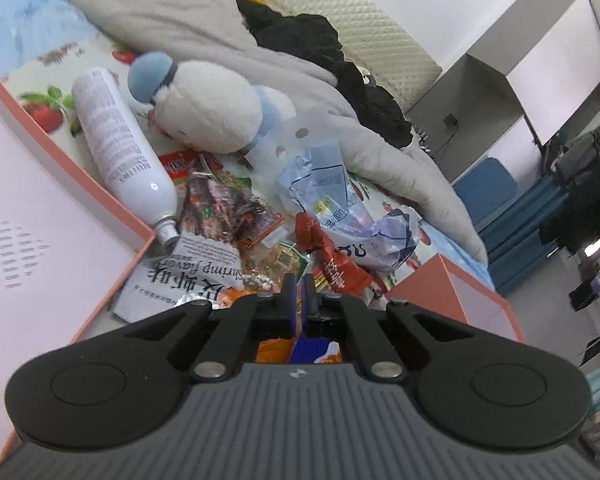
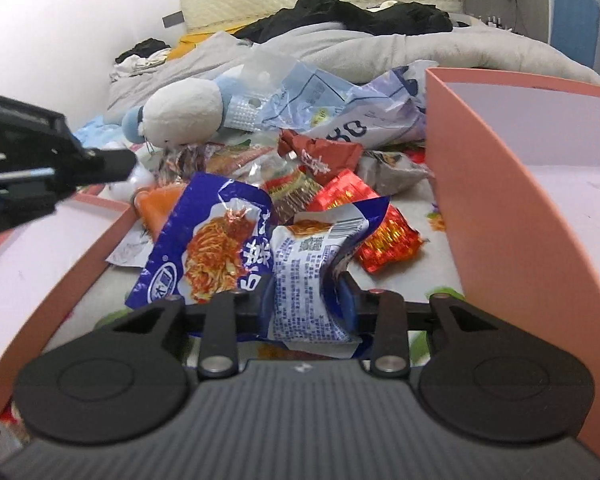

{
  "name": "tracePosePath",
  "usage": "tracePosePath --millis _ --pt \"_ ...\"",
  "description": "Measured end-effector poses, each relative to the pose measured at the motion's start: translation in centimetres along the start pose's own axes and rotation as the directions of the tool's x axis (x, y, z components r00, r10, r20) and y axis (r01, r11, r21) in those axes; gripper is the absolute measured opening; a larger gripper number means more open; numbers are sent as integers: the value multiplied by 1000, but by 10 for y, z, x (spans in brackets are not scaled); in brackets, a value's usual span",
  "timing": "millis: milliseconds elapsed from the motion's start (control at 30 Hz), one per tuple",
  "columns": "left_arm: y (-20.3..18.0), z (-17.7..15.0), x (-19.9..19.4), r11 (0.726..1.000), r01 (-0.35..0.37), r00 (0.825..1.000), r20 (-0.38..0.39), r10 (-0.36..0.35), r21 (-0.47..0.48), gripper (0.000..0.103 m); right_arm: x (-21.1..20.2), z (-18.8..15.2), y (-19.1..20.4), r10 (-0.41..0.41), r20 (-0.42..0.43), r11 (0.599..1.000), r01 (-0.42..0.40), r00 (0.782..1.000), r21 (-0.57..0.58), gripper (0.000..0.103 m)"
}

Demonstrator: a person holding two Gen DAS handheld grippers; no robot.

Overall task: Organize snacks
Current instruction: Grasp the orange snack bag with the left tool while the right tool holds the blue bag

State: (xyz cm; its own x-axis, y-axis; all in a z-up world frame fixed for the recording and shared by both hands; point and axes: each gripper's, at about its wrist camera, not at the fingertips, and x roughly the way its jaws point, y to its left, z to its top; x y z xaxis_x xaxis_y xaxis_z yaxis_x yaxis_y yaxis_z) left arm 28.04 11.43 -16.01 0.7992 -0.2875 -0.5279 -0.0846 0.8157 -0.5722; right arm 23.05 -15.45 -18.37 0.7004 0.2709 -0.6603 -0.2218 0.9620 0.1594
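Between our right claw's (image 2: 307,300) fingers sits a blue noodle packet (image 2: 236,248), clamped and crumpled, above the bed between two pink boxes (image 2: 499,216). Our left claw (image 1: 298,294) is pressed together; whether it pinches an orange wrapper (image 1: 274,350) beneath, we cannot tell. Beyond lie loose snacks (image 1: 228,208), a white bottle (image 1: 116,140) and a plush toy (image 1: 204,108).

From my left camera, the left gripper (image 1: 298,286) hides whatever its closed tips pinch; I see only orange and blue scraps beneath the linkage. The pink box (image 1: 52,216) runs off the left edge. On my right camera, the noodle packet (image 2: 260,256) disappears under the gripper body, its small print unreadable. The second box (image 2: 511,216) is cropped at the right edge.
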Motion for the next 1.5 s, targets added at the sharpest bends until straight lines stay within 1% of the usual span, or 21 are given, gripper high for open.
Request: tracePosePath --millis 167,267,433,500,600,667,767,833,867,900,933,1033,1100,1133,1233,1333,1367,1400,1433,1467,1500 --pt "-11 -20 -32 999 -17 1000 7 17 41 1 -23 -13 -1 -12 -1 1000 12 1000 -27 36" --pt "-18 -37 -47 997 -21 1000 -14 22 72 1 -35 -22 -3 -19 -10 999 18 1000 -41 36" --pt "-24 -60 -61 992 -56 997 -40 61 116 1 -48 -38 -5 -33 -30 997 30 999 -74 36" --pt "-23 -63 -63 991 -68 996 -47 74 119 1 -48 -41 -6 -37 -41 996 34 998 -80 36" --pt "-26 -60 -62 982 -86 995 -44 95 165 1 -49 -44 -6 -51 -42 994 47 998 -99 36" --pt "-27 -55 -52 977 -68 994 -69 84 202 2 -49 -45 -6 -58 -43 993 53 997 -104 36" --pt "-31 -46 -31 959 -81 989 -98 111 270 3 -44 -47 -5 -73 -52 991 67 996 -114 36" --pt "-35 -40 -13 947 -74 982 -141 123 312 19 -43 -48 -4 -75 -53 991 68 996 -118 36" --pt "-38 -38 -4 945 -66 978 -165 125 320 41 -43 -48 -4 -74 -52 990 68 996 -121 36" --pt "-41 -37 3 942 -56 977 -177 121 332 59 -43 -48 -3 -74 -52 990 67 996 -123 36" --pt "-44 -35 11 936 -47 976 -182 117 348 62 -43 -47 -3 -73 -53 990 66 996 -124 36" --pt "-58 -34 34 907 -51 973 -186 140 417 62 -44 -48 -3 -71 -54 990 64 996 -125 36" --pt "-65 -33 51 900 -15 965 -231 128 435 77 -44 -48 -3 -69 -55 990 62 996 -125 36" --pt "-68 -33 57 895 -23 962 -235 141 445 79 -44 -48 -3 -67 -56 990 60 996 -125 36" --pt "-76 -39 73 854 -83 953 -209 218 514 80 -44 -47 -4 -62 -58 990 54 996 -128 36" --pt "-73 -46 84 836 -111 940 -216 264 537 79 -45 -46 -5 -56 -62 991 48 997 -124 36" --pt "-72 -48 86 823 -129 937 -203 283 553 77 -45 -46 -6 -55 -62 991 47 997 -123 36" --pt "-71 -50 86 815 -136 934 -200 295 563 70 -45 -46 -6 -53 -64 992 45 997 -121 36" --pt "-68 -51 85 814 -141 931 -204 303 563 66 -45 -45 -7 -51 -66 992 43 996 -117 36" --pt "-66 -51 83 818 -145 929 -208 307 557 60 -45 -45 -8 -48 -67 993 41 997 -114 36" --pt "-63 -52 81 823 -146 928 -213 307 549 49 -45 -44 -8 -48 -65 993 40 997 -113 36"
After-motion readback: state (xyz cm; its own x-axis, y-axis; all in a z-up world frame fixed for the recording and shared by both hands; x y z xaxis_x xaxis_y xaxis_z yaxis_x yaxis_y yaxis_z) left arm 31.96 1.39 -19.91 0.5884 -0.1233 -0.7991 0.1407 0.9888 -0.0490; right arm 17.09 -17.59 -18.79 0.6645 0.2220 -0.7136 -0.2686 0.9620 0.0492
